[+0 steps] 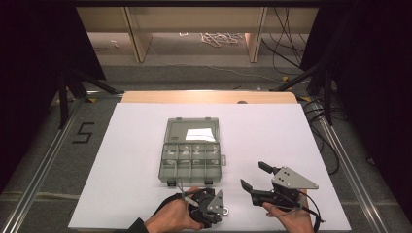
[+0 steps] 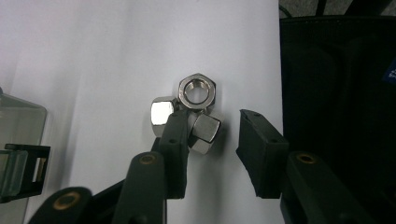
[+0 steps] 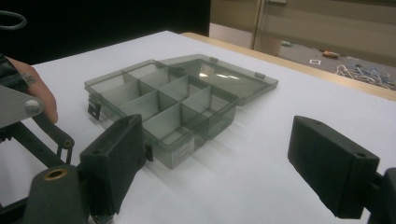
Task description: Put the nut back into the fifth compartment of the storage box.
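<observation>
Three shiny steel hex nuts lie in a tight cluster on the white sheet: one flat with its hole up (image 2: 197,91), one to its left (image 2: 163,113), one tilted below (image 2: 205,131). My left gripper (image 2: 212,128) points down over them, jaws apart. The tilted nut lies between the jaws, hard against the left one and clear of the right one. In the high view the left gripper (image 1: 218,208) sits at the near edge, just below the grey compartment box (image 1: 167,167). My right gripper (image 1: 253,174) hovers open to the right of the box, nothing between its jaws.
The smoky plastic box (image 3: 187,144) lies with its lid (image 1: 194,131) folded back flat; its compartments look bare. The white sheet (image 1: 272,131) covers a wooden table. A dark cloth edge (image 2: 336,116) lies right of the nuts. Cables and shelving stand beyond the table.
</observation>
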Demonstrator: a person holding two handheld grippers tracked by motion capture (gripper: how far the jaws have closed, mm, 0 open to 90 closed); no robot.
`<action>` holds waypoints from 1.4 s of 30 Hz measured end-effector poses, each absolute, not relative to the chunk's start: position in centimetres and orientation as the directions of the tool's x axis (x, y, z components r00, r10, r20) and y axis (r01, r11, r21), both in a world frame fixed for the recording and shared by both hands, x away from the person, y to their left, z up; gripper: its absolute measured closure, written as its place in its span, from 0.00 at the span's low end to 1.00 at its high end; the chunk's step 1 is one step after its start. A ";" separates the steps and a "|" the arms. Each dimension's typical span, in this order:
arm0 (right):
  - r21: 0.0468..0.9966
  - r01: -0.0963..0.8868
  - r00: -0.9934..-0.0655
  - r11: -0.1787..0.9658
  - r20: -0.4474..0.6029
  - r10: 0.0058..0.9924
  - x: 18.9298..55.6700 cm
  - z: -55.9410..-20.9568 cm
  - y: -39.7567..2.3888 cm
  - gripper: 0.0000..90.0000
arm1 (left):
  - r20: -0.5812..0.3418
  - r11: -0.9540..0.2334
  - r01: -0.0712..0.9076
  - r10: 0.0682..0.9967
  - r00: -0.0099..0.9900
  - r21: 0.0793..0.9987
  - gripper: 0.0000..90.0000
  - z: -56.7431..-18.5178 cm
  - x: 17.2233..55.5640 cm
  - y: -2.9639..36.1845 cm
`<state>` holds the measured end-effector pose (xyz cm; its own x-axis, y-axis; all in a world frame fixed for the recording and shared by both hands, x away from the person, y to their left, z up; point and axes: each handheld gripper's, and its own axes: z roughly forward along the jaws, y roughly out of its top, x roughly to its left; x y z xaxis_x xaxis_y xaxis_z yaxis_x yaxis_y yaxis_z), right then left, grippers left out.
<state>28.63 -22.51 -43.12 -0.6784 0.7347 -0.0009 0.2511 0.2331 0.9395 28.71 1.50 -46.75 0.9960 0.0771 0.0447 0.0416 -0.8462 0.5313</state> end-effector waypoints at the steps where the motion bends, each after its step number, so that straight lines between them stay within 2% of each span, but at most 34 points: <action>1: 0.941 0.245 -0.682 0.235 -0.006 0.732 28.7 -43.1 -22.5 0.22 | 0.050 -0.847 0.037 0.075 0.996 0.530 0.72 -46.8 28.7 1.5; 12: 0.935 0.251 -0.676 0.251 -0.016 0.737 28.6 -43.0 -22.7 0.22 | 0.071 -0.861 0.012 0.056 0.996 0.509 0.86 -46.8 28.9 1.4; 22: 0.941 0.236 -0.679 0.242 -0.018 0.734 28.7 -43.1 -22.7 0.22 | 0.066 -0.861 0.014 0.056 0.996 0.509 0.87 -45.5 28.9 2.1; 24: 0.935 0.263 -0.680 0.239 0.004 0.733 28.6 -43.0 -22.6 0.22 | 0.063 -0.858 0.021 0.062 0.996 0.514 0.87 -45.1 29.0 2.3; 27: 0.941 0.237 -0.678 0.242 -0.018 0.735 28.7 -43.0 -22.7 0.22 | 0.058 -0.854 0.034 0.075 0.995 0.519 0.87 -44.5 29.2 2.8; 39: 0.942 0.242 -0.675 0.234 -0.010 0.738 28.6 -43.0 -22.6 0.22 | 0.063 -0.829 0.075 0.132 0.989 0.554 0.87 -42.0 30.1 5.0; 41: 0.950 0.215 -0.680 0.226 -0.021 0.733 28.8 -43.1 -22.6 0.22 | 0.069 -0.819 0.084 0.150 0.986 0.568 0.87 -41.6 30.3 5.5; 42: 0.945 0.243 -0.684 0.221 0.006 0.729 28.6 -43.0 -22.6 0.22 | 0.071 -0.815 0.089 0.158 0.985 0.572 0.87 -41.4 30.5 5.7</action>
